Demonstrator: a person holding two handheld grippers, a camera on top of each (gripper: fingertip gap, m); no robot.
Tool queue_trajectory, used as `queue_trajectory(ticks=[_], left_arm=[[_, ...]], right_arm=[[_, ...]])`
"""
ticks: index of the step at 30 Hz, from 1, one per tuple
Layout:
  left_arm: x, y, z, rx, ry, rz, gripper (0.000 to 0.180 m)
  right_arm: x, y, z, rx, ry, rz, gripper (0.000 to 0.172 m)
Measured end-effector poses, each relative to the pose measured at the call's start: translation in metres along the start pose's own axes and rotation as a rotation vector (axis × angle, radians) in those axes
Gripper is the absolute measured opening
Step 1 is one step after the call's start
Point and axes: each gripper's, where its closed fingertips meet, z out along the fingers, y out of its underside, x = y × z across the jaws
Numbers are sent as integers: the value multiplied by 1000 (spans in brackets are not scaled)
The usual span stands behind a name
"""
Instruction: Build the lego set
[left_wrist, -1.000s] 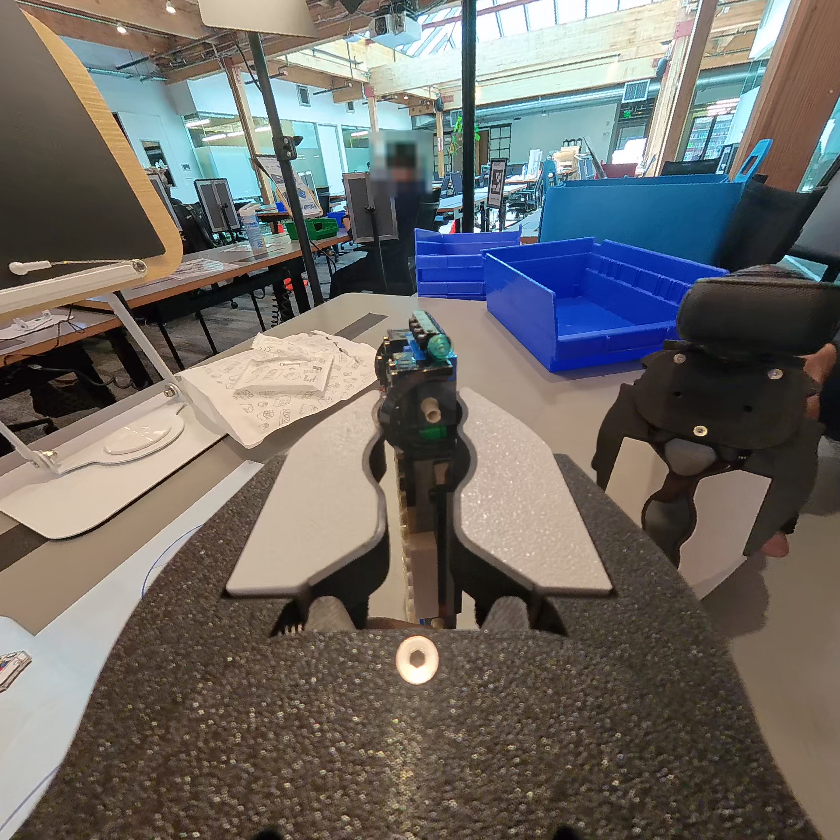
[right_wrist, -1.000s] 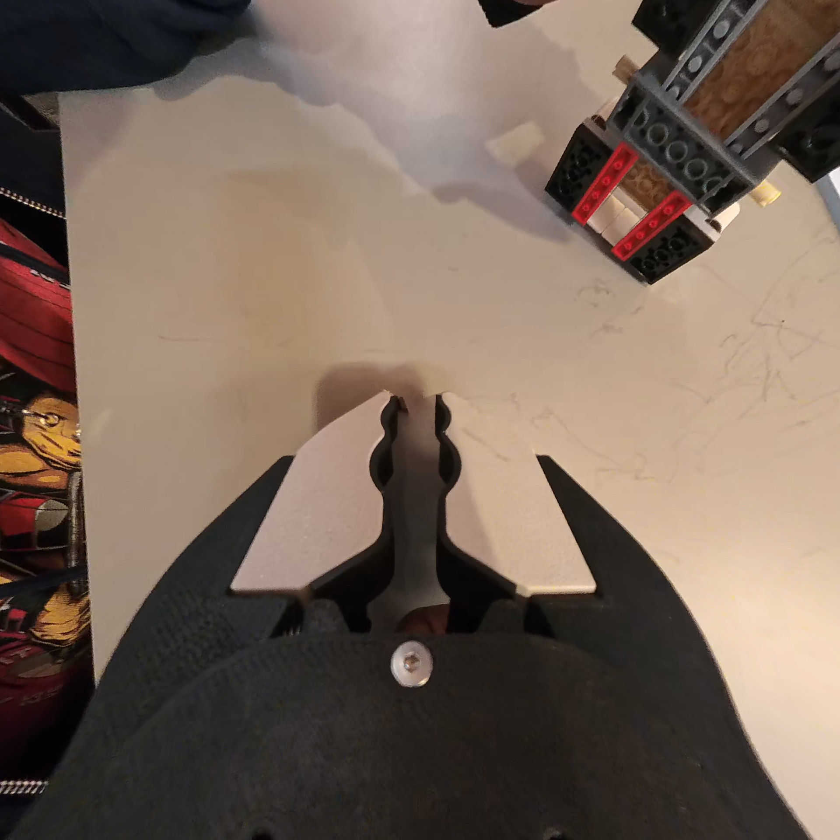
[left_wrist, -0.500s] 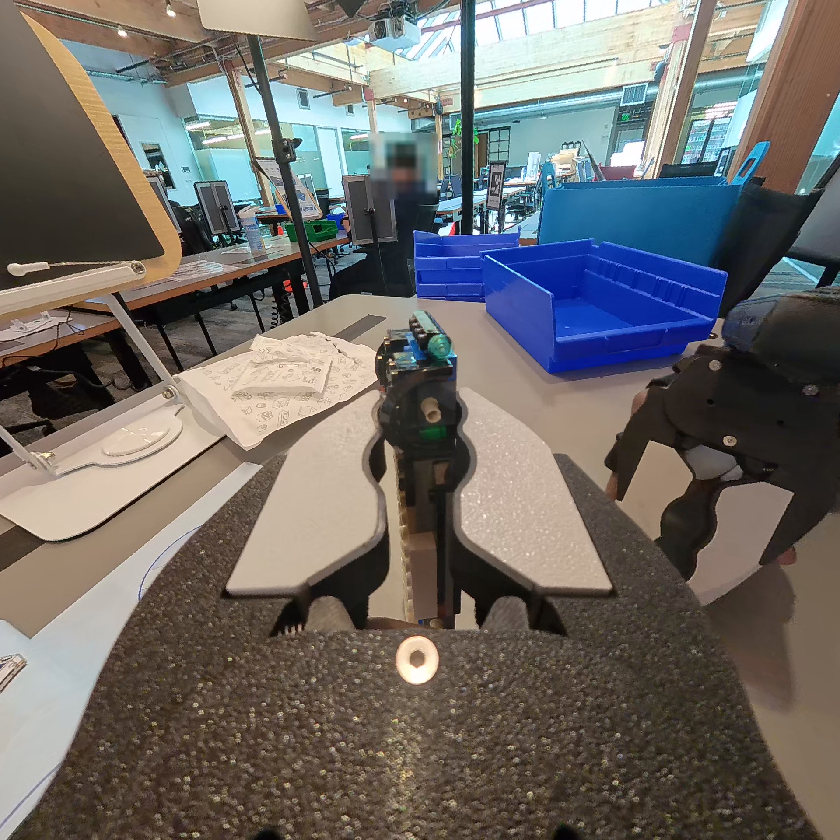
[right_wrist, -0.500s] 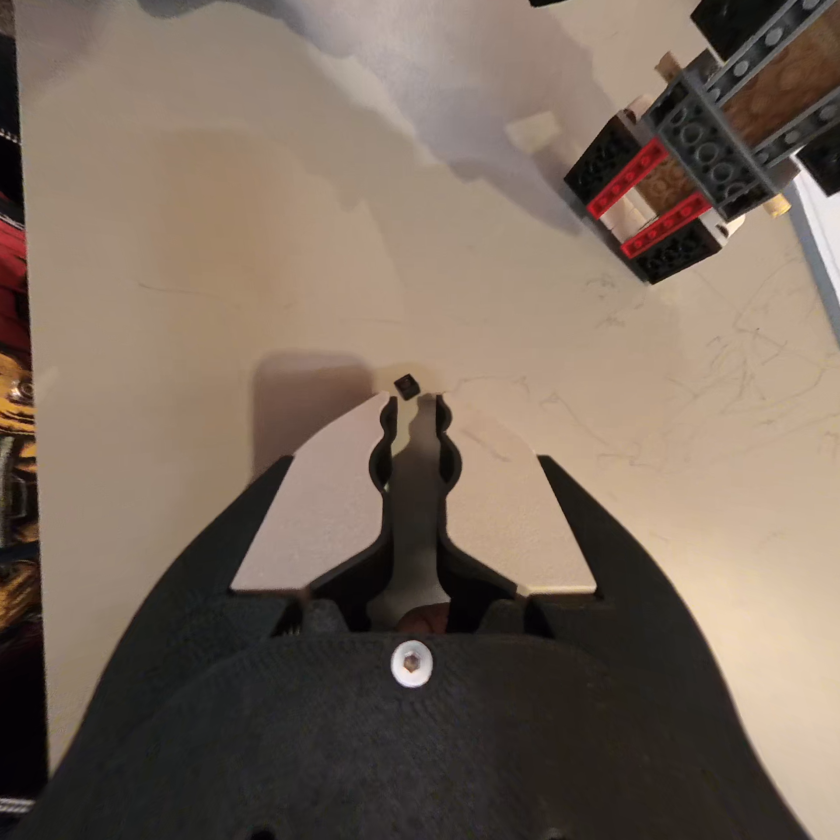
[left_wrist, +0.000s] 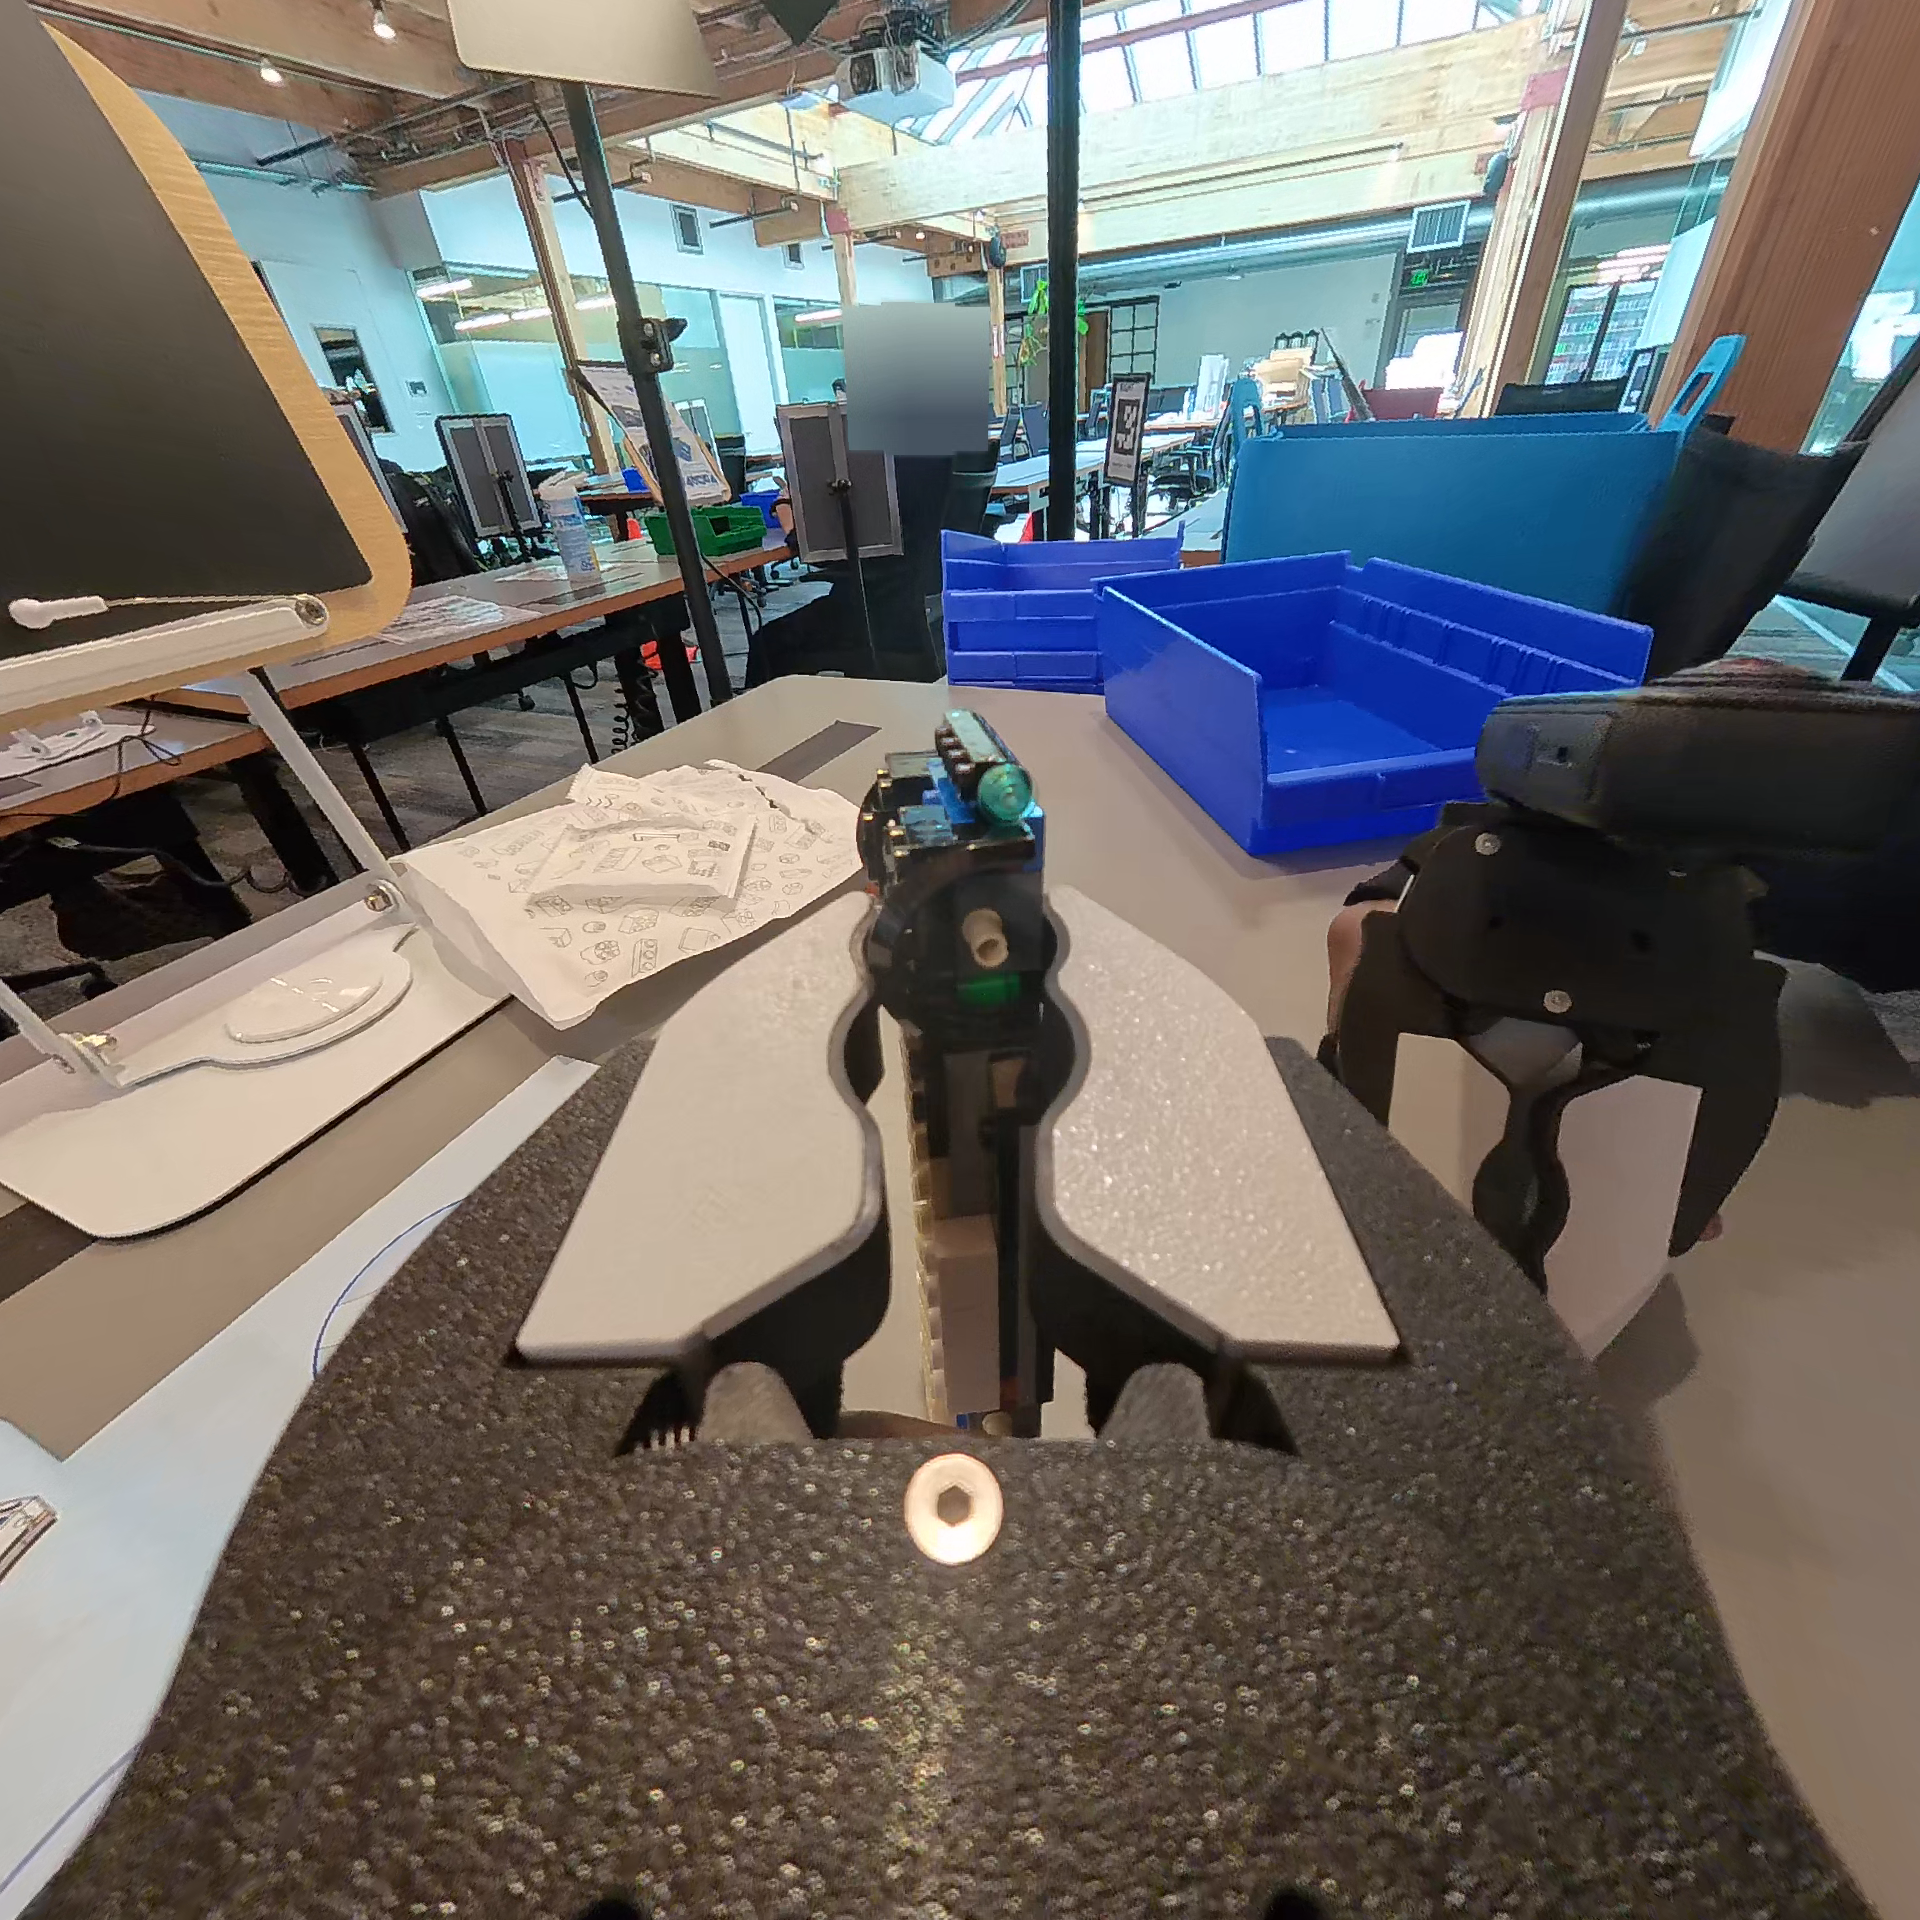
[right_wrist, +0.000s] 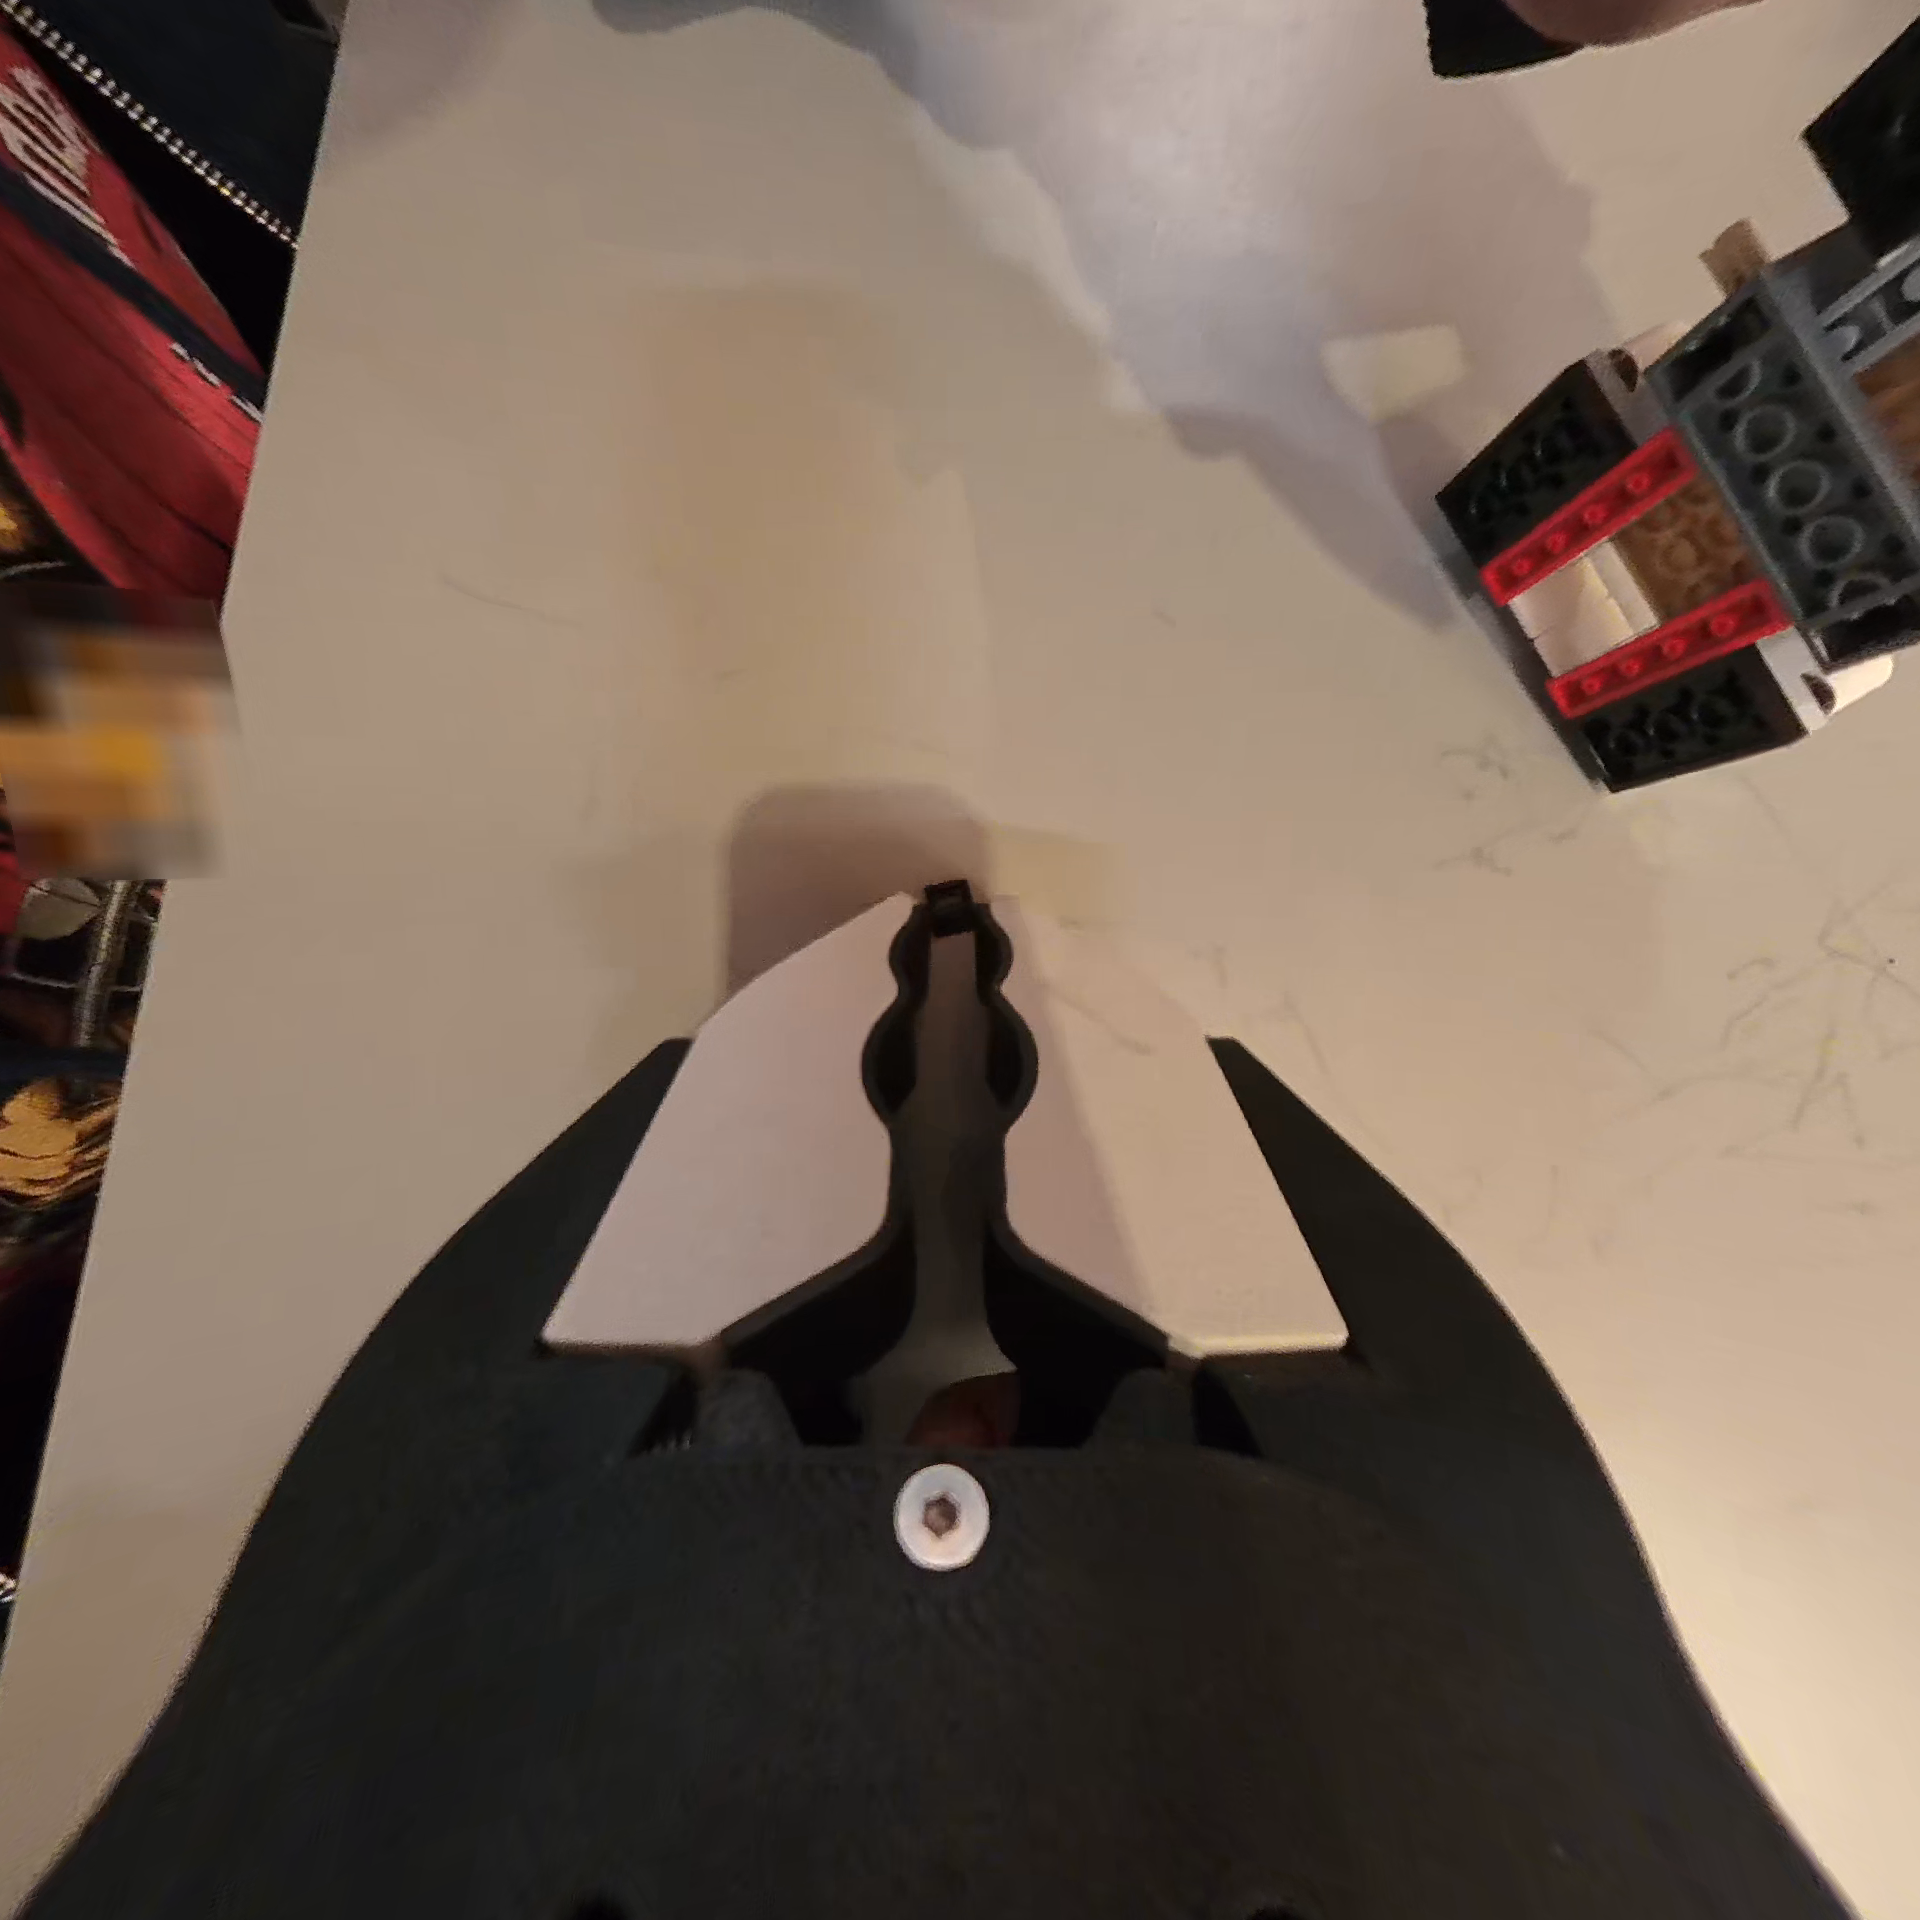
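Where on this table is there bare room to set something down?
Bare: the cream tabletop left of the brick model, up to the table's left edge, and the grey strip between the printed paper bags and the blue bin. Crowded: around the model, bags and white stand base.

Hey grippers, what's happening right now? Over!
Left gripper clamps brick model. Right gripper pinches tiny black piece at table. Nothing blocking.

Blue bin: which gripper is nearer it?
Right. The right gripper hangs just in front of the blue bin; the left gripper, clamping the brick model, sits farther back.
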Motion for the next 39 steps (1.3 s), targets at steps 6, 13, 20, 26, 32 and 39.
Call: queue_trajectory(ticks=[6, 13, 20, 26, 32, 39], left_arm=[[0, -1, 0, 15, -5, 9, 26], [11, -10, -1, 83, -10, 98, 26], [26, -13, 0, 103, 29, 178, 25], [34, -15, 0, 102, 59, 214, 25], [33, -14, 0, 91, 53, 222, 25], [35, -13, 1, 91, 59, 232, 25]], right_arm=[[15, 2, -7, -69, 123, -78, 7], [58, -25, -79, -202, 374, -252, 8], [85, -91, -143, -272, 493, -448, 8], [93, -107, -146, -341, 469, -530, 8], [89, -113, -143, -364, 450, -566, 8], [87, -119, -141, -389, 433, -599, 8]])
